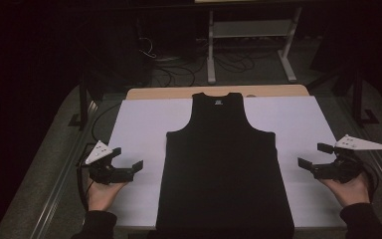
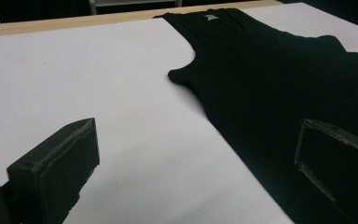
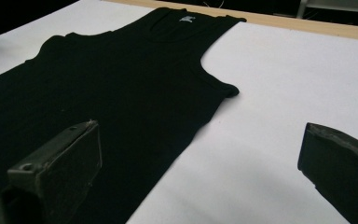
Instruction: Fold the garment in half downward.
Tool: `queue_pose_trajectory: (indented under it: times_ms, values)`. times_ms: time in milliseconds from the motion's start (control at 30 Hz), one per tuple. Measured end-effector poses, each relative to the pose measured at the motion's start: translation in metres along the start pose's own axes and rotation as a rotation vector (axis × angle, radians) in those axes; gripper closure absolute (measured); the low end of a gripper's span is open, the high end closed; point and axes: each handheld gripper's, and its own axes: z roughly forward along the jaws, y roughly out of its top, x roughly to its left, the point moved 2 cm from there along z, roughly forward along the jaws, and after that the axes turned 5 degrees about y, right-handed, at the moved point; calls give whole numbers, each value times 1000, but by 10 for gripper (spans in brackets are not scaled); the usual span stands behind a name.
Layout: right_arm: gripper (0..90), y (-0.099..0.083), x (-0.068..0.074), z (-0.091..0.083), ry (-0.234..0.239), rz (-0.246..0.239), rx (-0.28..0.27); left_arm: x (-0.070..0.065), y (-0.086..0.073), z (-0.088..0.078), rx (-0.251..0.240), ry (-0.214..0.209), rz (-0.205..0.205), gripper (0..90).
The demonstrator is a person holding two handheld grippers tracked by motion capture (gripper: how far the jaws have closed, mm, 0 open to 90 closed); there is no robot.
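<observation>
While both of my hands rest at the near corners of the table, I record the scene from left to right as the high view shows it. My left hand point(image 1: 99, 194) lies palm up at the near left edge of the white sheet point(image 1: 139, 124) and carries the left gripper point(image 1: 128, 163), which is pointed inward toward the middle of the table. Its jaws stand wide apart with nothing between them. Seen from the left gripper view, one jaw is over bare white sheet and the other over the dark cloth's side edge; whether that jaw touches the cloth I cannot tell.

At the centre lies the black tank top point(image 1: 224, 164), spread flat on the white sheet, neck toward the far side, hem at the near edge. A small pale label point(image 1: 218, 103) shows inside the neckline. Beyond the sheet, a strip of the wooden tabletop point(image 1: 169, 92) is visible.

On the right, my right hand point(image 1: 350, 189) lies palm up at the near right edge and carries the right gripper point(image 1: 316, 155), likewise pointed inward. Its jaws are also wide apart and empty, just beside the garment's right edge.
</observation>
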Motion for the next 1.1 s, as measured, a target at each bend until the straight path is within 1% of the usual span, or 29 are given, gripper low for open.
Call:
queue_pose_trajectory:
  times_ms: [133,267,400,433,567,633,667,700,733,800,833,900,1000,1100]
  values:
    - [0,0,1,0,3,-4,2,1,0,0,2,-1,0,0]
    - [0,1,1,-1,-2,-9,5,1,0,0,-3,-11,-9,0]
    - [0,2,1,-2,-2,-10,-4,1,1,-1,-5,-18,-6,0]
    - [0,3,1,-3,-2,-7,-6,1,1,-1,-11,-26,-13,0]
    - [0,5,1,-3,-1,-14,-3,1,2,-2,-19,-35,-24,0]
    - [0,6,1,-1,0,-21,8,0,3,-2,-15,-36,-17,0]
    - [0,6,1,0,1,-23,10,-2,3,-1,-5,-38,-1,0]
    - [0,6,1,0,1,-23,10,-2,3,-1,-5,-38,-1,0]
    - [0,7,2,1,0,-29,17,-3,5,-1,0,-39,17,0]
    - [0,8,3,1,-2,-34,20,-4,5,0,-1,-38,17,0]
    - [0,10,4,0,-2,-39,15,-5,6,0,4,-38,28,0]
    - [0,12,5,-1,-3,-46,11,-5,7,0,4,-33,33,0]
    - [0,15,5,0,7,-46,15,-8,11,0,1,-30,57,0]
    - [0,19,6,1,11,-52,24,-8,14,3,10,-32,65,0]
